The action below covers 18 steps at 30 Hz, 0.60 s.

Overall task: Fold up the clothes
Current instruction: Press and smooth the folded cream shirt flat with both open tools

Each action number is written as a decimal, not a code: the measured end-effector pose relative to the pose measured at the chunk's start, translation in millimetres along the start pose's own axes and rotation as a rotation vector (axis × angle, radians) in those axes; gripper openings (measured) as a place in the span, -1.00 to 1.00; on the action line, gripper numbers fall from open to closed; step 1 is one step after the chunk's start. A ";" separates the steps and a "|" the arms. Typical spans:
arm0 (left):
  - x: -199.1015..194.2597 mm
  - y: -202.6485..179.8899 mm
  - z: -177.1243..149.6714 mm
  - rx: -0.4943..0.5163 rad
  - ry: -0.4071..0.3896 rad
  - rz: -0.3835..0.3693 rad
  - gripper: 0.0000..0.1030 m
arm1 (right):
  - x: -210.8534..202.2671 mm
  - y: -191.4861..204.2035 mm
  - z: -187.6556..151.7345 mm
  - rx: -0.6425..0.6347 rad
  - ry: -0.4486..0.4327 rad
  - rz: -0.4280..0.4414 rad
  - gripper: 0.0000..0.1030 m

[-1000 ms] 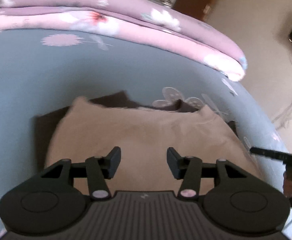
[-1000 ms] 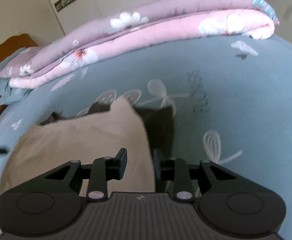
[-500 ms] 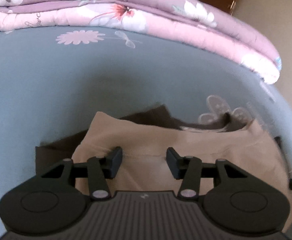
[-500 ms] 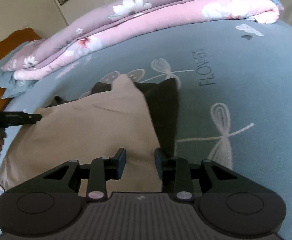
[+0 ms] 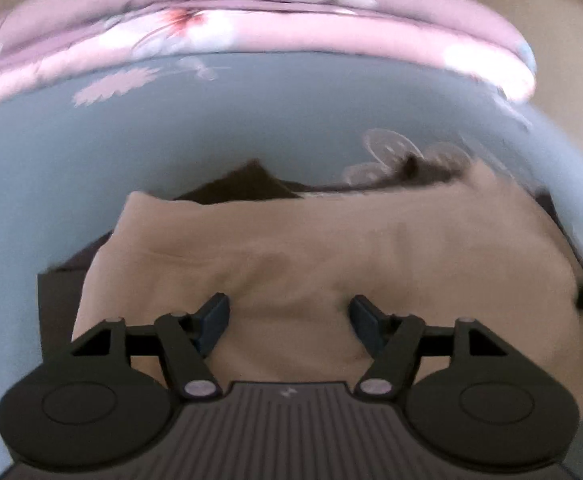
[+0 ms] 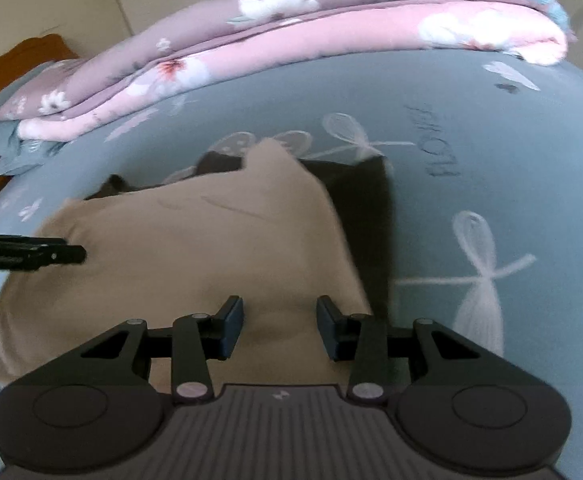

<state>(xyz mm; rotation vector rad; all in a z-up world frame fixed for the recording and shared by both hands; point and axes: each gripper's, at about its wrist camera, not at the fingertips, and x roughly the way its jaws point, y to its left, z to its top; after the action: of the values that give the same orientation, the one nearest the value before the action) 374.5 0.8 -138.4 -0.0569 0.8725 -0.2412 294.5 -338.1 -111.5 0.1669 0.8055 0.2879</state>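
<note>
Both grippers have spread their jaws wider than half a second ago: the left gripper now gapes broadly over the beige garment, holding nothing, and the right gripper stands moderately open above the same cloth's right edge, also empty. Seen from the right wrist, the left gripper reaches in from the left over the garment. It lies folded on a dark garment, whose edges show around it, on the blue sheet printed with white dragonflies. A folded pink floral quilt lies beyond, well apart. The beige cloth looks soft, faintly creased.
</note>
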 end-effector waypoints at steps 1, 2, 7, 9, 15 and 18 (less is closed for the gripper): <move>-1.5 3.6 3.0 -0.043 -0.002 -0.009 0.23 | -0.9 -2.0 -1.9 0.005 0.000 -0.005 -0.11; -5.9 1.6 6.1 -0.056 -0.011 -0.022 0.23 | -1.8 -4.0 -3.7 0.009 0.001 -0.010 -0.11; -19.0 -29.7 14.4 0.008 -0.083 -0.147 0.27 | -6.1 -13.1 -12.3 0.031 0.003 -0.034 -0.07; -12.0 -46.5 12.8 0.066 -0.084 -0.175 0.28 | -6.8 -11.7 -11.8 0.038 0.003 -0.038 0.06; 33.0 -54.1 12.6 0.075 -0.034 -0.087 0.32 | -8.7 -7.7 -10.1 0.057 0.003 -0.050 0.08; 27.4 -56.6 22.5 0.012 -0.009 -0.081 0.29 | -9.7 -5.6 -9.3 0.067 0.003 -0.056 0.08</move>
<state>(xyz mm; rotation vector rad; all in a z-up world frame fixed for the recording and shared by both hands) 398.0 -61.7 -136.1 -0.0817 0.8602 -0.3216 282.4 -346.2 -112.6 0.2068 0.8219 0.2085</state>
